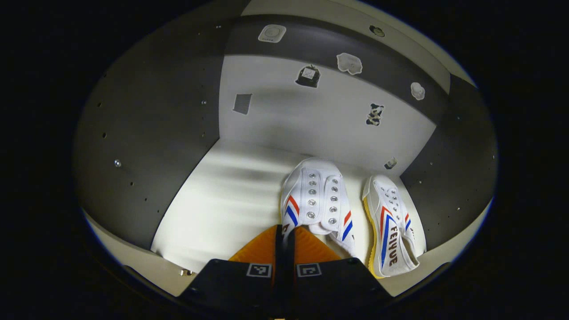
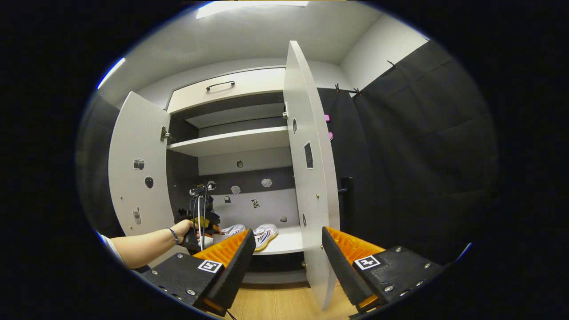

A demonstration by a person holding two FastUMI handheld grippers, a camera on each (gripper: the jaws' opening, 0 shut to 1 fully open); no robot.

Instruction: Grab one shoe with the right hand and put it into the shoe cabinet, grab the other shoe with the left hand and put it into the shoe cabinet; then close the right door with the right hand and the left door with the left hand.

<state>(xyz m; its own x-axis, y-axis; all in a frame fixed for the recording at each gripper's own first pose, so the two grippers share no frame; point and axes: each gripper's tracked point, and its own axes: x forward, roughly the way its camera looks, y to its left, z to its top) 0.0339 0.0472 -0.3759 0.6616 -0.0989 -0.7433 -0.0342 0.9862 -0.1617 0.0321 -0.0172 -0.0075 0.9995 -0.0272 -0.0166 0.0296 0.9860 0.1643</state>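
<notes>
Inside cabinet (image 2: pixel 231 142), left gripper (image 1: pixel 284 233) pinches second shoe (image 1: pixel 316 200)'s heel; right gripper (image 2: pixel 288 255) gapes empty; yanking back could drag it out.

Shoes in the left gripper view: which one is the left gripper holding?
The left-hand shoe, seen from above with both eyelet rows showing; the left gripper pinches its heel edge. The other shoe lies free, tilted sideways, nearer the cabinet's right wall.

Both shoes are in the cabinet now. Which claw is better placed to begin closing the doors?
The right claw. It is open, empty and outside the cabinet, with the right door edge between its fingers. The left claw is inside, shut on the left shoe.
</notes>
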